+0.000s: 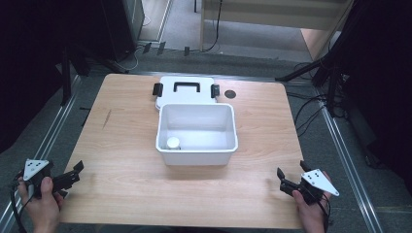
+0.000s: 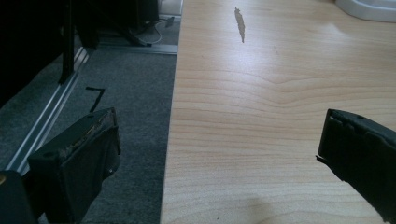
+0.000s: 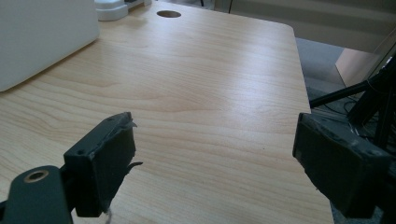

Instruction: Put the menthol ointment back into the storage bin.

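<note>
Pale wood grain runs across the table (image 1: 121, 160) in front of me, grey carpet showing past its edges. Nearest, at about seven o'clock, my left hand (image 1: 42, 206) holds the left gripper (image 1: 73, 174) right at the table's left edge — its jaws spread wide with nothing between them, one hanging over the carpet, the other over the wood. At about five o'clock my right hand (image 1: 311, 211) holds the right gripper (image 1: 286, 180), released too, jaws well apart above bare tabletop.

Farther out at twelve o'clock, mid-table and well apart from both grippers, stands the white bin (image 1: 197, 154), open on top. Inside, in its near-left corner, sits a small white cup (image 1: 173, 142) — upright as far as I can tell. Just behind the bin, touching or nearly so, lies the white lid (image 1: 187, 94) with its black handle (image 1: 187, 86) and a black clip at each end. At one o'clock beyond that, a dark round hole (image 1: 230, 93) marks the tabletop.
</note>
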`<state>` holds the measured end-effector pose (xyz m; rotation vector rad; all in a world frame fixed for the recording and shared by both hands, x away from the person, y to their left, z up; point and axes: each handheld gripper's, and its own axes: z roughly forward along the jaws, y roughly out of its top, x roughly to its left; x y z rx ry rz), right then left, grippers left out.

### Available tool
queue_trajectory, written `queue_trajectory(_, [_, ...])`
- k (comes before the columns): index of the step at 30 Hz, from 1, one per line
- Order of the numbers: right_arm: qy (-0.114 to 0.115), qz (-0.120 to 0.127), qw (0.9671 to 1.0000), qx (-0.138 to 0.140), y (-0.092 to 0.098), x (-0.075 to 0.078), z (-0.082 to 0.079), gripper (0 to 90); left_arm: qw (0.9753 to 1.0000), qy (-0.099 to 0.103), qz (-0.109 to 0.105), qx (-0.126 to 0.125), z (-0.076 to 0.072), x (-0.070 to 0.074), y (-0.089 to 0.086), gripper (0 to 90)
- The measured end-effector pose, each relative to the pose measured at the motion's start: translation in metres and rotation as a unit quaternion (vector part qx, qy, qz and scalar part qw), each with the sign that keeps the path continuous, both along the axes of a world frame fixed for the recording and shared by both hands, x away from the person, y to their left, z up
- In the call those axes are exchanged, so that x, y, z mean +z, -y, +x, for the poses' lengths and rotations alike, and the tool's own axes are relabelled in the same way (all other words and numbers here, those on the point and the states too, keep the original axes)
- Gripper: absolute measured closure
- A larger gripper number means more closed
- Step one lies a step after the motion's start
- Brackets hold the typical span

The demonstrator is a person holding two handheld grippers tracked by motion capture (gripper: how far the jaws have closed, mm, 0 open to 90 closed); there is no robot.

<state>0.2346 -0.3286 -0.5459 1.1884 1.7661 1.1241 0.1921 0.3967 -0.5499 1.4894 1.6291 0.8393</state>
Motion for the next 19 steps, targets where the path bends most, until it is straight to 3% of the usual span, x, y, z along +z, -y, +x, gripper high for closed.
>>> queue_trajectory(3, [0.000,0.000,1.0000,0.000,-0.0002,0.0000,0.0000,13.2,1.0000,0.004,0.003,-0.005,0.0003,-0.0016,0.0020,0.0])
queue_trajectory(7, [0.001,-0.001,1.0000,0.000,-0.0004,-0.0001,-0.0004,13.2,0.9997,-0.011,0.023,-0.003,0.0046,-0.0024,0.0064,0.0])
queue_trajectory(19, [-0.006,-0.008,0.9999,0.001,-0.0014,-0.0002,0.0000,13.1,0.9997,-0.009,0.021,-0.004,0.0044,-0.0025,0.0073,0.0])
